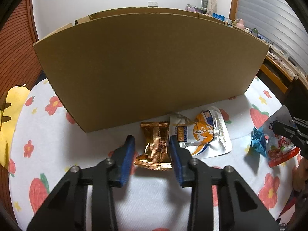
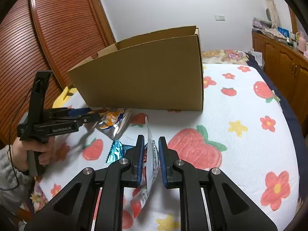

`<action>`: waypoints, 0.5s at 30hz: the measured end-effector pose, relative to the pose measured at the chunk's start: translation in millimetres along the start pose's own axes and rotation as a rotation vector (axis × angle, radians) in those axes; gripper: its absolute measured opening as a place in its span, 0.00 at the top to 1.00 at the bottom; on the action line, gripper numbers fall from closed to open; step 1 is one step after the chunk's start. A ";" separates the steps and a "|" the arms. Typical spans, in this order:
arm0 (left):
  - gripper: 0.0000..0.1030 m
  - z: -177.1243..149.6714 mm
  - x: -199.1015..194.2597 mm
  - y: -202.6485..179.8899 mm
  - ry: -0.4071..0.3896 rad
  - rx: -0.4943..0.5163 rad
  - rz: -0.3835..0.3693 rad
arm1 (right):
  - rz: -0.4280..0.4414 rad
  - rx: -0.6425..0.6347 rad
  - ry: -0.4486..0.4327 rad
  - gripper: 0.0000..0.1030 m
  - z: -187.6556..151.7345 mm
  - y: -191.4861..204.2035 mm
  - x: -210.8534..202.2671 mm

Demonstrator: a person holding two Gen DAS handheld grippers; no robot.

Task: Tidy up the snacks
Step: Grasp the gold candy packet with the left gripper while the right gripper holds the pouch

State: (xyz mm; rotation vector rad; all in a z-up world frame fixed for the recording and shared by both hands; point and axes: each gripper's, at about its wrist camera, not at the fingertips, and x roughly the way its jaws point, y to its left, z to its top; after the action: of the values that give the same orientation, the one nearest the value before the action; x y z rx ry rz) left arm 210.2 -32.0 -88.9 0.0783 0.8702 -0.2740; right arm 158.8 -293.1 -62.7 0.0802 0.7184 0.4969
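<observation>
Closing around a gold foil snack packet (image 1: 155, 146), the left gripper (image 1: 152, 144) has its jaws narrow, one blue ribbed pad on each side of the crinkled wrapper; whether the pads already press on it cannot be told. The packet lies on the bed (image 1: 154, 196), just in front of the cardboard box (image 1: 146, 67). Touching its right edge lies a silver and orange pouch (image 1: 204, 134), glossy and puckered, also close to the box wall.

The right gripper (image 2: 151, 154) holds a red and white snack bag (image 2: 152, 165) by its thin sealed edge, jaws clamped nearly together, the bag standing on edge between the pads and hanging below them. Just left of it, a small blue foil packet (image 2: 115, 152) with a serrated edge rests on the bed.

The bed cover is white, ribbed cloth printed with red strawberries, red flowers and yellow stars. The box is plain brown corrugated card, open at the top, flaps upright. A hand (image 2: 38, 150) in a grey sleeve grips the left gripper's handle.
</observation>
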 end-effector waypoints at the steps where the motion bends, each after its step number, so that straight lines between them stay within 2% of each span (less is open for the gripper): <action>1: 0.70 -0.5 0.2 0.1 0.000 0.001 0.001 | -0.004 -0.005 0.000 0.88 -0.5 0.9 0.0; 4: 0.80 -3.6 -1.7 -0.4 -0.014 0.013 -0.011 | -0.010 -0.015 0.009 0.87 -0.9 2.7 2.7; 15: 0.81 -17.5 -20.6 -5.3 -0.041 0.022 -0.017 | -0.025 -0.035 0.012 0.87 -1.7 4.3 5.0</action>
State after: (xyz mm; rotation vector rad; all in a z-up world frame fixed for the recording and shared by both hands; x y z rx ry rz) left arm 183.1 -29.7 -84.2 0.0853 0.8278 -0.3002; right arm 159.2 -287.2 -66.0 0.0353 0.7210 0.4859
